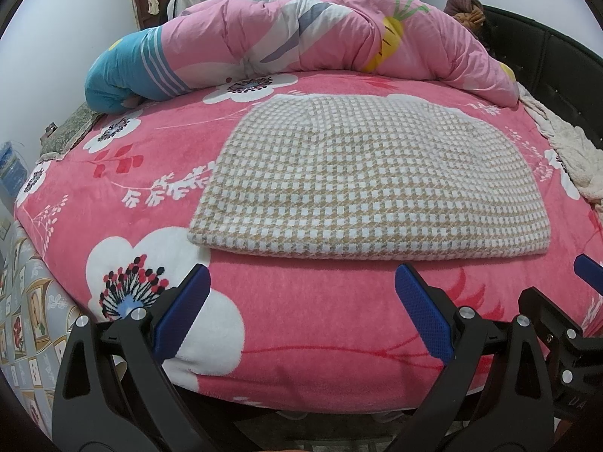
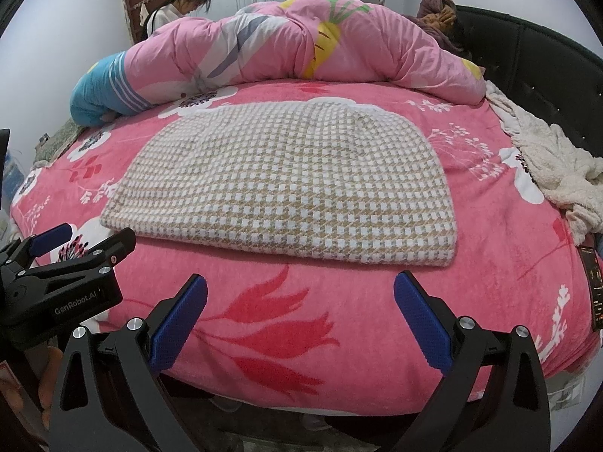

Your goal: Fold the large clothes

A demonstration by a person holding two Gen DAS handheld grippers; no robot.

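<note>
A beige-and-white checked knit garment (image 1: pixel 339 180) lies folded flat in the middle of the pink flowered bed cover (image 1: pixel 301 301); it also shows in the right wrist view (image 2: pixel 286 188). My left gripper (image 1: pixel 301 282) is open and empty, held above the bed's near edge just short of the garment's front fold. My right gripper (image 2: pixel 300 290) is open and empty, at the same near edge, to the right of the left one. The left gripper's body (image 2: pixel 56 275) shows at the left of the right wrist view.
A rolled pink and blue quilt (image 1: pixel 301 37) lies across the far side of the bed. A white fleece blanket (image 2: pixel 546 165) is bunched at the right edge by the black headboard (image 2: pixel 546 56). People sit and lie behind the quilt (image 2: pixel 181 3).
</note>
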